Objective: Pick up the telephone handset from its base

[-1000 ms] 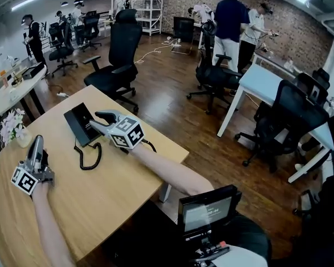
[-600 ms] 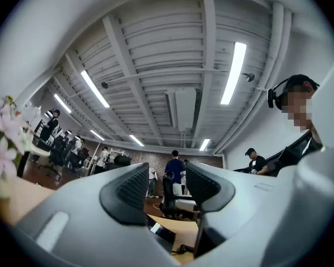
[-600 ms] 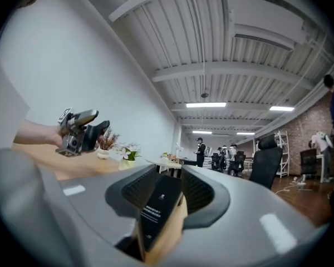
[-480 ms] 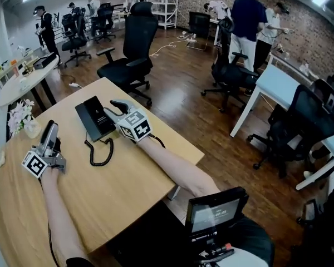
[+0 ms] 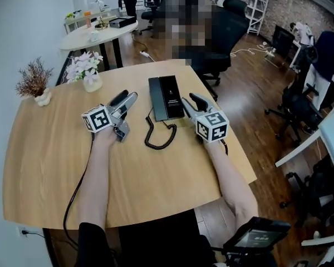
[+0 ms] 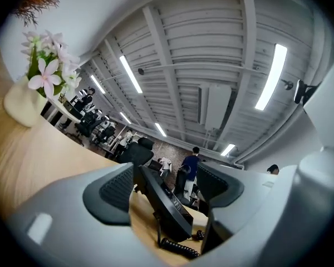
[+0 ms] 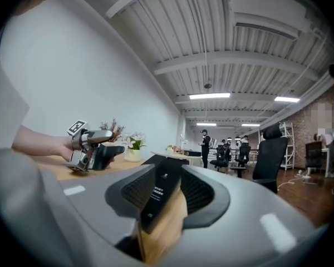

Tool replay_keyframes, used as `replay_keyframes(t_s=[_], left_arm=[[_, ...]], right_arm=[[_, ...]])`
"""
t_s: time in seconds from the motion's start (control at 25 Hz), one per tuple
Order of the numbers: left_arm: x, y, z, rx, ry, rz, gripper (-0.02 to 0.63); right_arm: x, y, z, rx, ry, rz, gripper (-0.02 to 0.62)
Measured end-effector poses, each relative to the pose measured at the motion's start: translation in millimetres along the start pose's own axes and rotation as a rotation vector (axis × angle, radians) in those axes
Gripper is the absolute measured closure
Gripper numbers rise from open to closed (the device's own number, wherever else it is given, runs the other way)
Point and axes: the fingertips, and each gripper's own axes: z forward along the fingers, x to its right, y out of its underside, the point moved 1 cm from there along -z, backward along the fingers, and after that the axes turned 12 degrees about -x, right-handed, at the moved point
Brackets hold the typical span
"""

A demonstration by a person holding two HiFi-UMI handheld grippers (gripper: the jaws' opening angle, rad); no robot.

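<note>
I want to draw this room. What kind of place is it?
Probably an open office: a black desk telephone on a light wooden table, black swivel chairs, and a white round desk behind.

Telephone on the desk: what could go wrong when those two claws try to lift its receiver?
1. The coiled cord lies slack in front of the base; lifting the handset could drag the base, which neither gripper holds.
2. The left gripper, whose jaws have just been opening with nothing between them, sits beside the low-lying handset and may shove it sideways rather than grasp it.
3. The flower vase stands close behind that gripper and could be knocked.
</note>
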Motion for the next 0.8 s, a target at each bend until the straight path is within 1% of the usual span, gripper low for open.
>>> replay_keyframes(t_s=[0.04,0.16,0.24,0.32,0.4,0.52,0.6,0.8], left_arm=[[-2.3,6.6,5.6,-0.038,-0.009,-0.021,0.265],[-10.1,28.6,28.5,-0.211,-0.053,-0.085,0.265],[-7.2,34.4,46.6,-0.29,-0.039,-0.155,0.265],[-3.7,37.1,62.5,-0.325,-0.001,-0.231,0.265],[-0.8,40.3,72.8,-0.35,0.019,-0.271,0.265],[-0.8,46.1,80.9,-0.4,0.01,-0.269,0.27],[-3.9,49.8,83.7,-0.427,-0.005,-0.262,0.285],[-10.2,52.6,87.8,-0.459,-0.052,-0.284,0.347]], right_arm=[[0.4,1.3,0.2,-0.006,-0.002,0.015,0.459],[1.0,4.4,-2.2,-0.023,-0.007,0.051,0.459],[4.7,3.9,-6.3,-0.03,-0.006,0.056,0.459],[7.7,3.7,-9.3,-0.036,-0.005,0.06,0.459],[7.2,3.5,-10.7,-0.036,-0.01,0.066,0.459],[2.1,2.1,-9.6,-0.033,-0.026,0.062,0.459],[-2.5,1.8,-8.4,-0.032,-0.037,0.053,0.459],[-8.4,-2.1,-9.5,-0.028,-0.05,0.033,0.463]])
